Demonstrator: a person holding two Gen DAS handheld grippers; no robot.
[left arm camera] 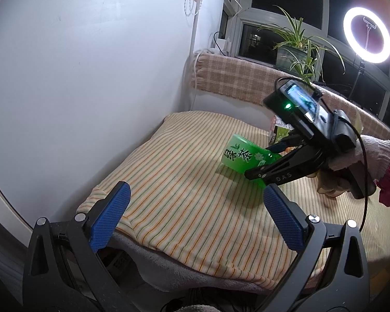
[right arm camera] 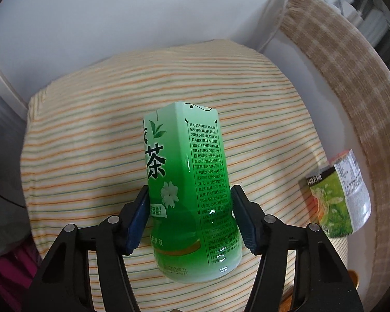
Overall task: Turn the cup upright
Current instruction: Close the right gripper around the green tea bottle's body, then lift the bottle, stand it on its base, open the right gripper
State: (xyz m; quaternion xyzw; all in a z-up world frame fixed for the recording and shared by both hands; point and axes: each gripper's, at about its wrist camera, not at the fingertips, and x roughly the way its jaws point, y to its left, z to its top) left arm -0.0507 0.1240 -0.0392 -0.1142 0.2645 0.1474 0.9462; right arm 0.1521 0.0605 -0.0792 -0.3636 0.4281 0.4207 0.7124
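The cup (right arm camera: 192, 189) is a green tea-label container with black Chinese characters, tilted over the striped cushion (right arm camera: 78, 156). My right gripper (right arm camera: 189, 202) is shut on the cup, its blue pads (right arm camera: 137, 215) pressing both sides near the lower end. In the left wrist view the cup (left arm camera: 240, 157) shows at mid-right, leaning, held by the right gripper (left arm camera: 267, 161) in a gloved hand. My left gripper (left arm camera: 195, 215) is open and empty, low over the cushion's (left arm camera: 182, 182) near edge, well short of the cup.
A white wall panel (left arm camera: 78, 65) stands at the left. A plaid-covered ledge (left arm camera: 234, 78) runs behind the cushion, with a potted plant (left arm camera: 296, 49) and a ring light (left arm camera: 366, 35). A second labelled bottle (right arm camera: 338, 195) lies at the cushion's right side.
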